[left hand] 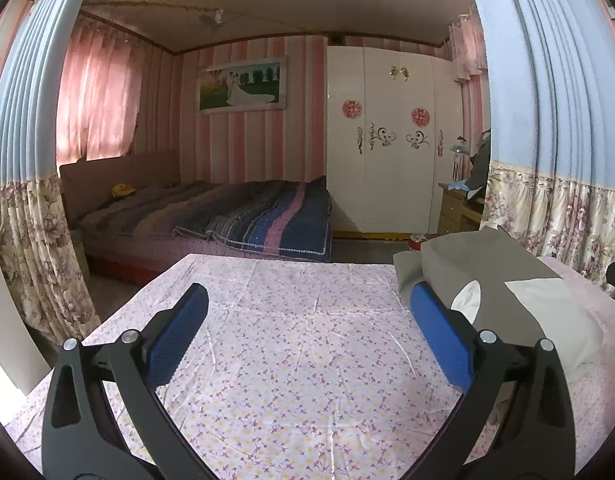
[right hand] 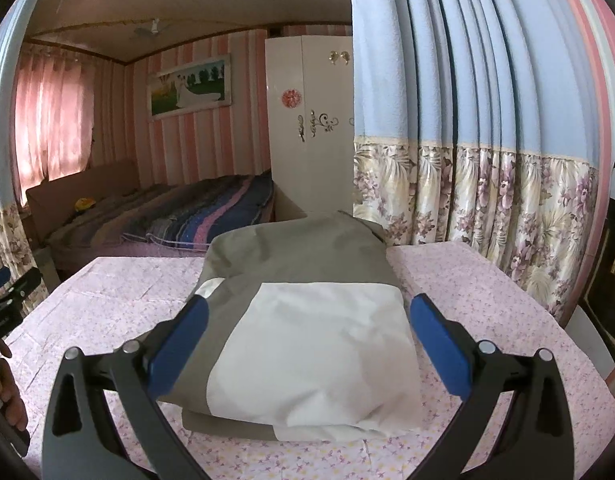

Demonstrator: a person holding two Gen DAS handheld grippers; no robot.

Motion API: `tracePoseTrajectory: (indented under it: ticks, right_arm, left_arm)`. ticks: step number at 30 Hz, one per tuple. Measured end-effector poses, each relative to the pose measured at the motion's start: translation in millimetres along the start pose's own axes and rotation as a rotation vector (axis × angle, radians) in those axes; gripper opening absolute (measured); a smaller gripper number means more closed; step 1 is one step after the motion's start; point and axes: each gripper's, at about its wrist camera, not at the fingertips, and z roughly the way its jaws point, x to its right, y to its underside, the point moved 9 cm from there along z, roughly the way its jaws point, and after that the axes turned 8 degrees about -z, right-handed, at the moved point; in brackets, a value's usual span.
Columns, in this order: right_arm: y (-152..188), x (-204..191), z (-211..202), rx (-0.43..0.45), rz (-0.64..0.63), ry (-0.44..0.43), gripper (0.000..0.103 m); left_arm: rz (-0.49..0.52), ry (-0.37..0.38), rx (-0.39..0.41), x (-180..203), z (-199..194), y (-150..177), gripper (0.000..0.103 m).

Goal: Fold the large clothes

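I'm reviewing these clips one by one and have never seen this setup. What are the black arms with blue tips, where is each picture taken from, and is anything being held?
No robot here: a person carries a hand-held two-finger gripper in each hand, with a fisheye camera looking along its fingers. The black arms with blue pads are those fingers. One picture looks out from the left gripper, the other from the right gripper. Both are open and hold nothing. On the floral pink sheet lies a folded grey-and-white garment, directly ahead of the right gripper and off to the right of the left one. Behind are a bed, a white wardrobe and blue floral curtains.
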Motion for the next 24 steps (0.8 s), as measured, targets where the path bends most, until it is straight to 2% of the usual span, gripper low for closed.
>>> tracePoseTrajectory:
  ticks: [24]
  right_arm:
    - [1.4,-6.6,-0.3,0.005,-0.006,0.004,0.101]
  left_arm:
    - [0.007,0.011,0.010,-2.6,-0.6,-3.0,0.100]
